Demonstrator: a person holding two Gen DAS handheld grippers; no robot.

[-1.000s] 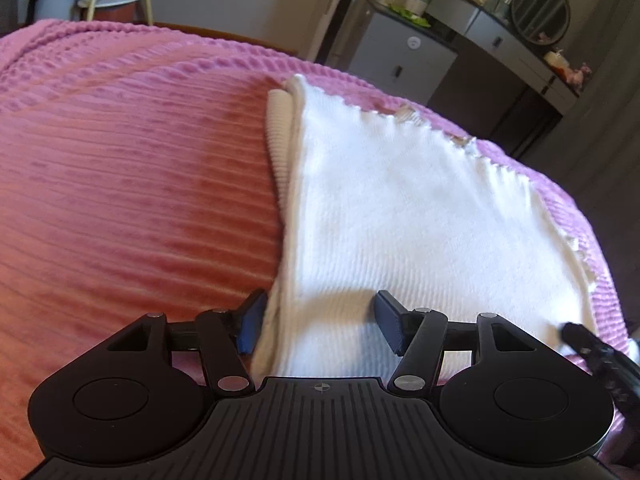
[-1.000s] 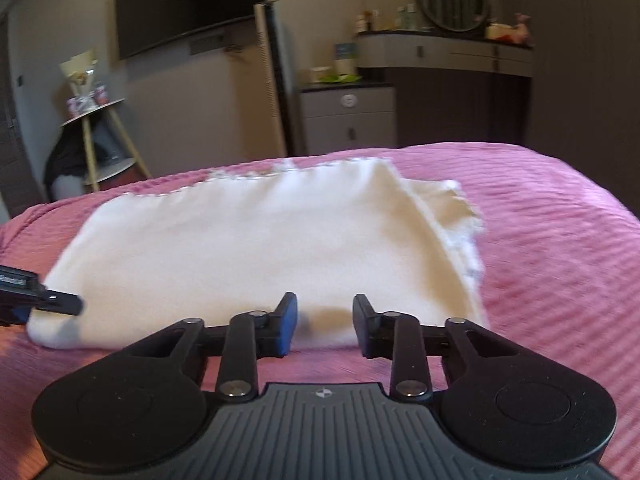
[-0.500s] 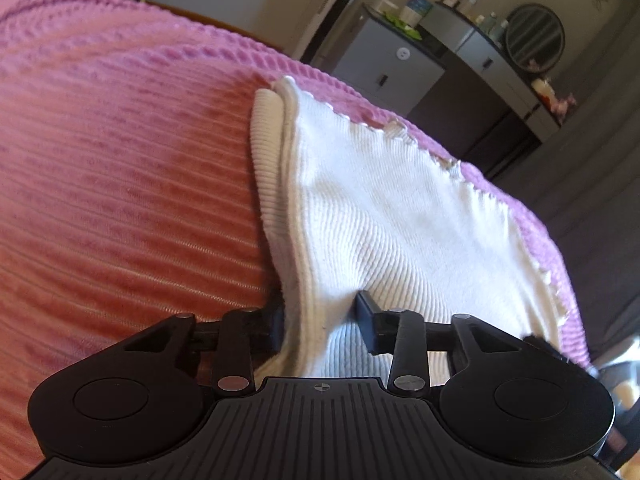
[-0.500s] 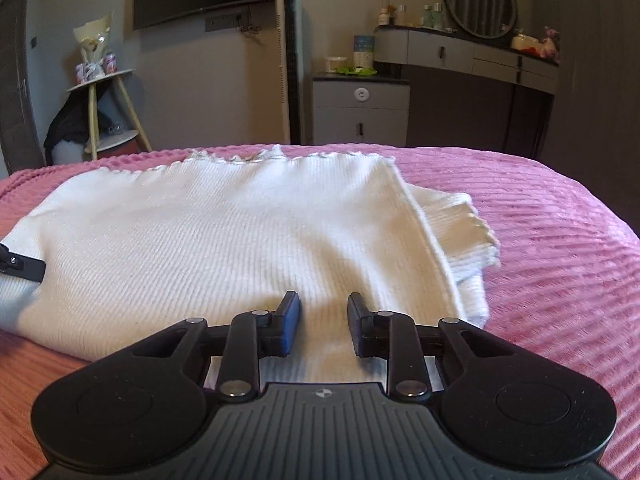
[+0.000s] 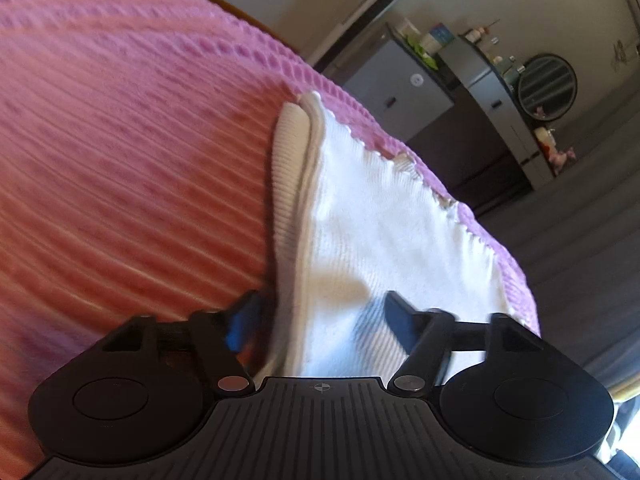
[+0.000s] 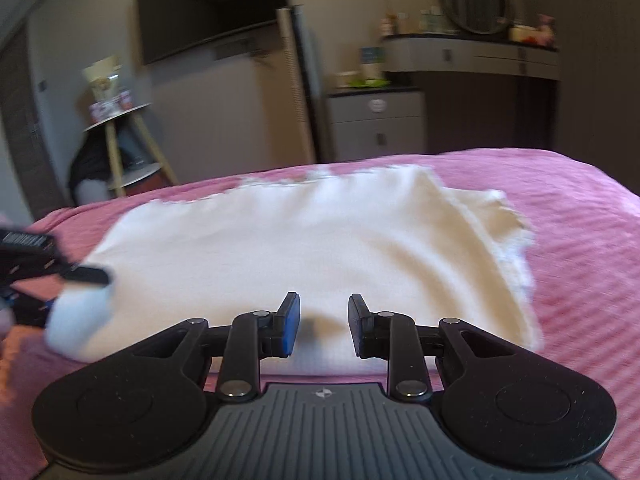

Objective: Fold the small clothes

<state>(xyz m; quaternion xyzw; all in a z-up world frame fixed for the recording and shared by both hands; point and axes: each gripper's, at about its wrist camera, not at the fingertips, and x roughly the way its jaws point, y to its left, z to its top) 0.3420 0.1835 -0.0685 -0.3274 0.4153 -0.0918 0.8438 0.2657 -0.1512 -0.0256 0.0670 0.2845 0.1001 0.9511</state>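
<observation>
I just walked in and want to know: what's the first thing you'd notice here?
A folded white garment lies in the middle of a big pink ribbed bedspread. The left gripper straddles its near-left corner, jaws just opened wide, while the right gripper hovers at its near edge, holding nothing.

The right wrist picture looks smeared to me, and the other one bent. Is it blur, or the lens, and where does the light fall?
Right wrist view: motion blur smears the white garment and the room behind; the right gripper's fingers stay sharp. Left wrist view: the fisheye lens bulges the pink bedspread into a dome; the scene is tilted; bright light falls on the garment, with shadow near the left gripper.
</observation>
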